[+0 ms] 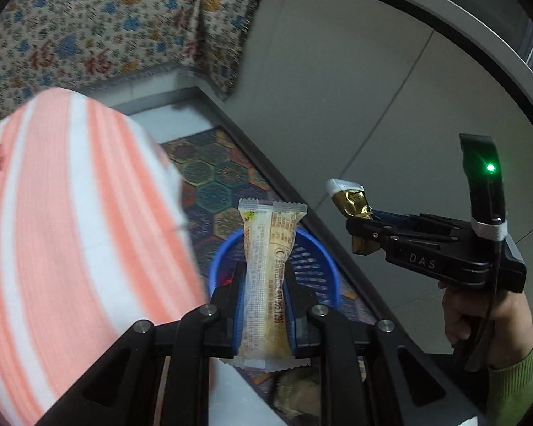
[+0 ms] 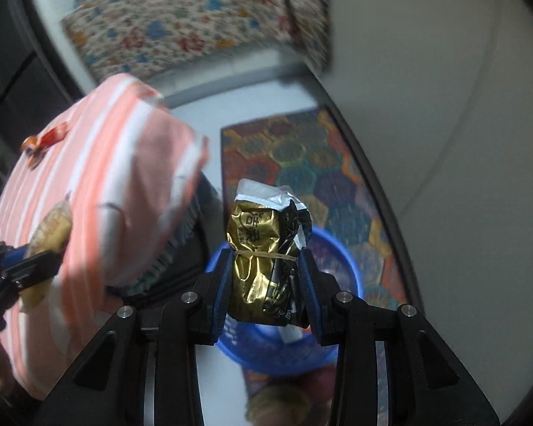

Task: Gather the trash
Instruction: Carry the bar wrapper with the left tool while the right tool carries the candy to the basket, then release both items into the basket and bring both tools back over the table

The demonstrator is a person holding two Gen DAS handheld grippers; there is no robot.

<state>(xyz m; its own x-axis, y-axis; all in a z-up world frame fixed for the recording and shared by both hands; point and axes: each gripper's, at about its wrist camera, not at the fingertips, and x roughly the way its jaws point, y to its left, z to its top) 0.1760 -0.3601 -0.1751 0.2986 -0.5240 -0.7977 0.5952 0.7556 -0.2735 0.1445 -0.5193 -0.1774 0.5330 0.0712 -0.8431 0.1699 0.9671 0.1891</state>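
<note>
Through the left wrist view, your left claw (image 1: 264, 305) is clamped on a long pale snack wrapper (image 1: 266, 277), held upright above the blue basket (image 1: 323, 266) on the patterned floor mat (image 1: 209, 174). To the right, your right claw (image 1: 364, 229) pinches a crumpled gold wrapper (image 1: 353, 202), off to the basket's side over the floor.

Through the right wrist view, the right claw (image 2: 266, 284) is closed on that gold wrapper (image 2: 256, 245), with the blue basket (image 2: 351, 277) directly below. A small red scrap (image 2: 44, 140) lies on the striped pink cushion (image 2: 106, 195).

Judging from this, both pieces are picked up but not dropped; releasing them into the basket remains, and the red scrap may need collecting.
</note>
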